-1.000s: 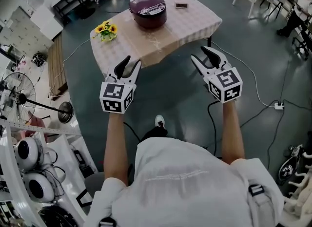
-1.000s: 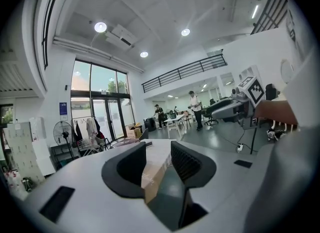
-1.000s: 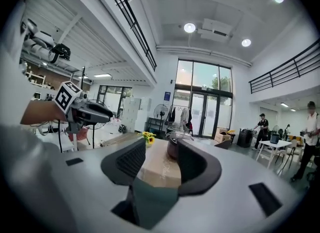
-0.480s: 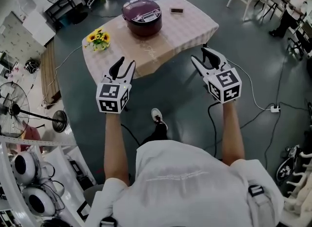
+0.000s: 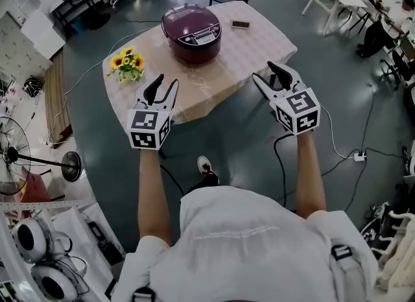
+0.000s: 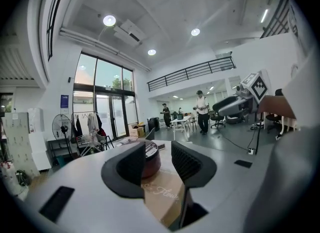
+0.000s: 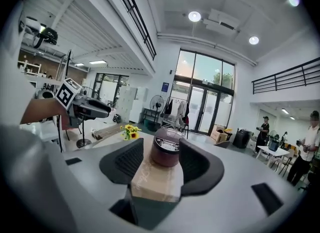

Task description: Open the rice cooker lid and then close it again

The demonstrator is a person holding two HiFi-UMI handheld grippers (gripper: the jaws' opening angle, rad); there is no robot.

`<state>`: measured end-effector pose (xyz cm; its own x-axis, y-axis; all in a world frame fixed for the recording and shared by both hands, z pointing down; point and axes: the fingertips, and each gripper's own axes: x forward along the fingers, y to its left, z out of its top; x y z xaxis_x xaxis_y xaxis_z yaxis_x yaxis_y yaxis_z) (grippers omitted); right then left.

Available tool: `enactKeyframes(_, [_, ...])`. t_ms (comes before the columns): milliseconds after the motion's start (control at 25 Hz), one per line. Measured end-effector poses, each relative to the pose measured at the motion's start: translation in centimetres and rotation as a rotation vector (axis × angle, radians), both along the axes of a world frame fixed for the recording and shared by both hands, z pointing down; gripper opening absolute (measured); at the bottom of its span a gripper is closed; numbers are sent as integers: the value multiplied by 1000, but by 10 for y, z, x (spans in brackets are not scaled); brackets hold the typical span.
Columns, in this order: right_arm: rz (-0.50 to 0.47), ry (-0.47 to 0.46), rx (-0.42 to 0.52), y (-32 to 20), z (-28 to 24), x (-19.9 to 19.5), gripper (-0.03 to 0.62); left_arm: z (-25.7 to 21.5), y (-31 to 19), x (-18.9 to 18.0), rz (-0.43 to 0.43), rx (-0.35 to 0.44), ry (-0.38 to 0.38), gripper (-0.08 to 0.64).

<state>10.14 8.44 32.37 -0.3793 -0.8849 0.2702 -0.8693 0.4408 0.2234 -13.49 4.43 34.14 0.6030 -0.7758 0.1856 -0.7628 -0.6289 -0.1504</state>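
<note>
The cooker (image 5: 192,32) is dark maroon, with a silver-grey panel on its lid. The tablecloth (image 5: 259,45) is pale beige with a faint check. The flowers (image 5: 128,63) are yellow with green leaves. The phone (image 5: 240,24) is dark. The floor (image 5: 233,132) is plain grey-green, crossed by 1 black cable (image 5: 279,164). The shirt (image 5: 259,249) is white, and 1 shoe (image 5: 204,164) shows white.

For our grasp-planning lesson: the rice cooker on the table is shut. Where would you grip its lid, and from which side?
Grip the front edge of the lid of the rice cooker, coming from the near side. Its control panel faces the person, so the unseen hinge is probably at the back.
</note>
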Motion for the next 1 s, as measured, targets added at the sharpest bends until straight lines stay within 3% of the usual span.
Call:
enactKeyframes(280, [-9,34,-48,-85,11,-12,201,23,-74,-4,11,-55,7,176])
enactKeyframes(480, [-28,68,-80,-134,16,-27,196,31,-113,-11,19,-89,54,176])
enactKeyframes(1000, [-103,25,-163,-213,32,-65,199,59,-150,-34,-23,-150,75,176])
